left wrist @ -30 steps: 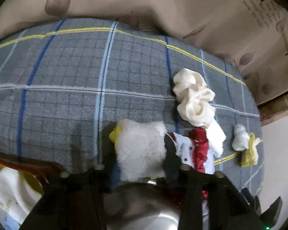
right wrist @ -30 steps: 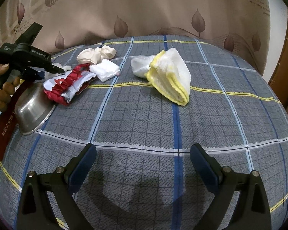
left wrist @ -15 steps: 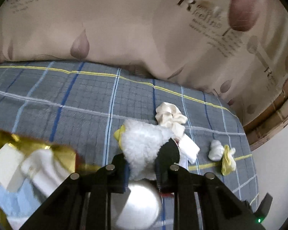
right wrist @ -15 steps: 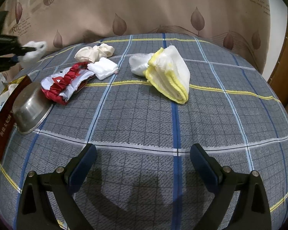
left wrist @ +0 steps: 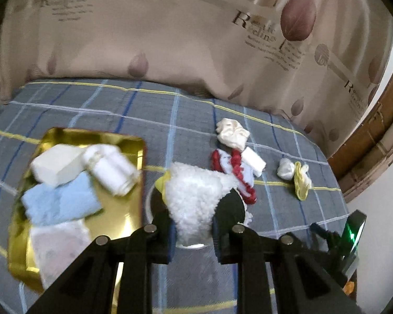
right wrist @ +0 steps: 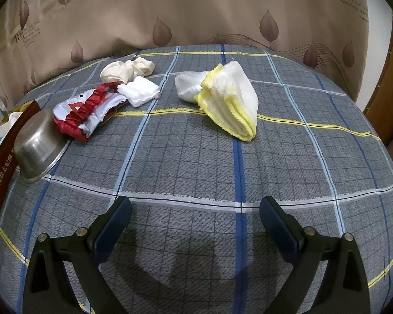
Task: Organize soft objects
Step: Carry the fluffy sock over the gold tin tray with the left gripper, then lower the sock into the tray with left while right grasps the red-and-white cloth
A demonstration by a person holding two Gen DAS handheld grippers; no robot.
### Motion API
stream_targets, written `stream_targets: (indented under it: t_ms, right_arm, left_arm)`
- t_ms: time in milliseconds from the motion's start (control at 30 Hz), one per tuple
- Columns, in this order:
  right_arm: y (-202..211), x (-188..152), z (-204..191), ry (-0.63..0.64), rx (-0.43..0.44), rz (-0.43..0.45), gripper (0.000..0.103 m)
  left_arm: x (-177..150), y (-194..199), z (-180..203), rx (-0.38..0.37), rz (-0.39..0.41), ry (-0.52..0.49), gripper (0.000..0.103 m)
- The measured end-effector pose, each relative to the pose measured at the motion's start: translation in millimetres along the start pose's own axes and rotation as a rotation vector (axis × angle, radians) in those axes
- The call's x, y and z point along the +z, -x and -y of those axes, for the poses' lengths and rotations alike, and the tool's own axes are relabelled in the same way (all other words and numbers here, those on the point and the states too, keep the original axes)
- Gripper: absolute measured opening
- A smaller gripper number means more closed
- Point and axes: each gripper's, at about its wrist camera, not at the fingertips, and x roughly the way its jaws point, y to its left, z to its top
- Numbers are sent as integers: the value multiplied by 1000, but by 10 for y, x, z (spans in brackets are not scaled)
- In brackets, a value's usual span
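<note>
At lower centre, the left tongs [left wrist: 194,225] pinched the fluffy white toy [left wrist: 194,196], newly lifted toward the gold tray [left wrist: 133,204] (right tongs [right wrist: 195,225] spread, idle).

Two grippers show: the left gripper [left wrist: 194,225] clamps one fluffy white piece [left wrist: 194,198], and the right gripper [right wrist: 195,217] stands empty. One gold tray [left wrist: 123,225] holds what look like four soft items, though blur makes this uncertain. One steel bowl [right wrist: 38,144] sits just right of the tray. Beyond the bowl lie five loose pieces: one red and white cloth [right wrist: 87,110], one cream bundle [right wrist: 127,70], one small white wad [right wrist: 140,90], one pale white ball [right wrist: 188,86] and one yellow-edged cloth [right wrist: 233,102].
</note>
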Motion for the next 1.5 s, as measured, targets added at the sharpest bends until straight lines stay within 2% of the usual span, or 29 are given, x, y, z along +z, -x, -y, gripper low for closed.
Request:
stream_targets:
  t_ms: [133,333,467,633,867,967,1033,1067,1100,1133,1233,1333,1400,1500]
  right_arm:
    - [1,-3,-13,6,-13,-4,98]
    - [63,-10,-6,4,-19,22,98]
    - [134,-13,-22,-1,11,41,98]
    - [207,81,-177,-66,130,7,98]
    - [311,710,-764,-47,269,-36,98]
    - [294,976,-1104,38,241,-4,98]
    - [182,1122,-1292,89,207,-17,93]
    - [106,1170,-1345,97,199,-36,77]
    - [14,1215,-1383,97,193,-63,66]
    - [-85,1250,-1408,89,189,-92,64]
    - [-240,1297,-1393,58,164,-115,64]
    - [-372,1356,-1403,14,197,-152,64]
    - [-418,1392,-1448,13,171,-156,65]
    - [-576,1410,-1494,11,140,-209,65]
  left_arm:
    - [-189,224,-143,40,26,16,22]
    - [-498,537,-413,138,91,54,22]
    - [-663,683,-568,143,116,99,22]
    - [-754,723,-676,146,121,111,22]
    - [-778,759,-775,129,130,131,22]
    - [-772,778,-801,121,132,138,23]
    - [-767,798,-825,121,135,141,23]
    - [-765,805,-836,121,136,144,23]
    - [-764,810,-844,119,137,146,23]
    - [-764,815,-859,117,136,149,23]
    - [-766,816,-884,116,135,155,23]
    - [-769,796,-897,114,128,157,23]
    - [-771,773,-891,113,120,153,23]
    - [-782,745,-880,115,112,148,23]
